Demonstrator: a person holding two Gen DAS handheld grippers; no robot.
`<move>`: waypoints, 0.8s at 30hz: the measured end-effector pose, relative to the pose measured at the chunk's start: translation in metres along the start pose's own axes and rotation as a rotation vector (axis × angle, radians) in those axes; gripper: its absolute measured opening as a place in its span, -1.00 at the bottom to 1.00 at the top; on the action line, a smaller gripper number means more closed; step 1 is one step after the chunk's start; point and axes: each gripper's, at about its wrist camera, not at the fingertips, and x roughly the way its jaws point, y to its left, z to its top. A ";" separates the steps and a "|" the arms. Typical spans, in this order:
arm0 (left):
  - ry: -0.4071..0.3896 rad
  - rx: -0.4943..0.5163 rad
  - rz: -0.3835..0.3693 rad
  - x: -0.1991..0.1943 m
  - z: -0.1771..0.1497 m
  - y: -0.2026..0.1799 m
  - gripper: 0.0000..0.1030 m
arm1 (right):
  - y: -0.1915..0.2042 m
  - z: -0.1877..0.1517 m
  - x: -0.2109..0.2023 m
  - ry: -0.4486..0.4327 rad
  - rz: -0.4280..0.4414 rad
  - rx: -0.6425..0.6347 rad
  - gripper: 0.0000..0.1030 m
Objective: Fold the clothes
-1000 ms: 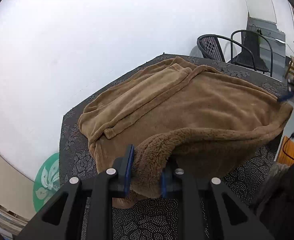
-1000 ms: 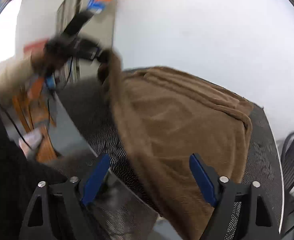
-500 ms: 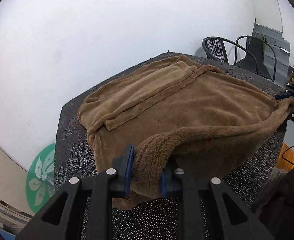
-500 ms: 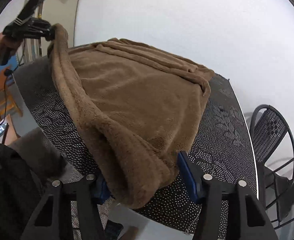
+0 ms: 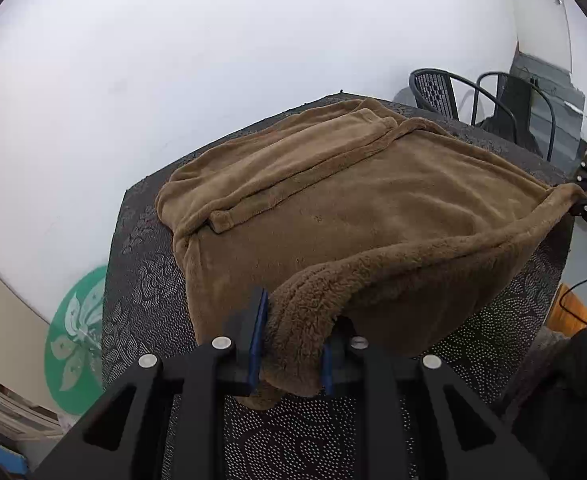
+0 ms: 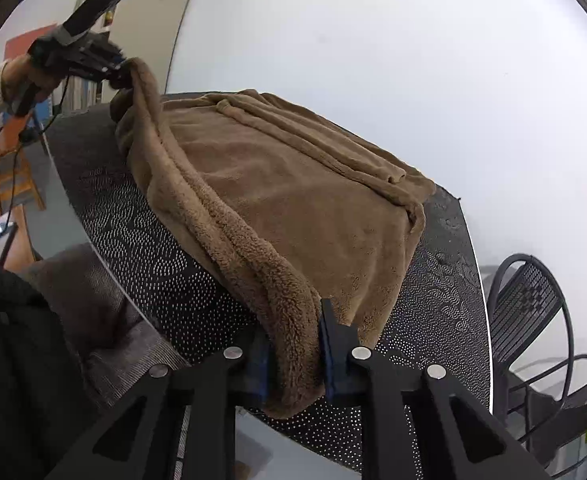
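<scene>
1. While the brown fleece garment (image 5: 357, 216) lies spread over the dark patterned table (image 5: 141, 280), we hold its near edge lifted at both ends.
2. Our left gripper (image 5: 291, 344) has its jaws drawn in tight on the left near corner of the fleece; the thick pile bulges out between the blue pads (image 5: 258, 332).
3. Our right gripper (image 6: 293, 354) is likewise clamped on the right near corner, with the fabric filling the narrow gap between its jaws and a tip hanging below them.
4. Between the two grips the raised hem runs as one thick rolled ridge above the table's near side; the rest of the garment rests flat, reaching toward the far edge by the white wall (image 5: 213, 60).
5. We count one garment, one table, two grippers.
6. Two black metal chairs (image 5: 473, 100) stand beyond the table's far right corner.
7. A green round emblem (image 5: 75, 336) sits low on the wall at the left.
</scene>
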 end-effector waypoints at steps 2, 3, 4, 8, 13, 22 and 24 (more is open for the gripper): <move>-0.008 -0.015 0.001 -0.003 0.000 0.003 -0.50 | -0.010 0.011 -0.002 -0.029 -0.012 0.010 -0.64; -0.015 -0.018 0.005 -0.005 0.001 0.004 -0.50 | -0.014 0.017 -0.003 -0.043 -0.017 0.016 -0.64; -0.023 -0.018 0.013 -0.008 0.003 0.005 -0.50 | -0.019 0.023 -0.005 -0.058 -0.023 0.021 -0.64; -0.070 -0.026 0.043 -0.021 0.017 0.011 -0.50 | -0.038 0.049 -0.008 -0.118 -0.057 0.026 -0.64; -0.124 -0.042 0.083 -0.030 0.037 0.025 -0.50 | -0.059 0.089 -0.005 -0.202 -0.126 -0.005 -0.64; -0.245 -0.084 0.164 -0.023 0.098 0.056 -0.50 | -0.111 0.160 0.042 -0.272 -0.204 0.058 -0.64; -0.270 -0.092 0.178 -0.016 0.115 0.065 -0.50 | -0.125 0.176 0.057 -0.268 -0.211 0.082 -0.64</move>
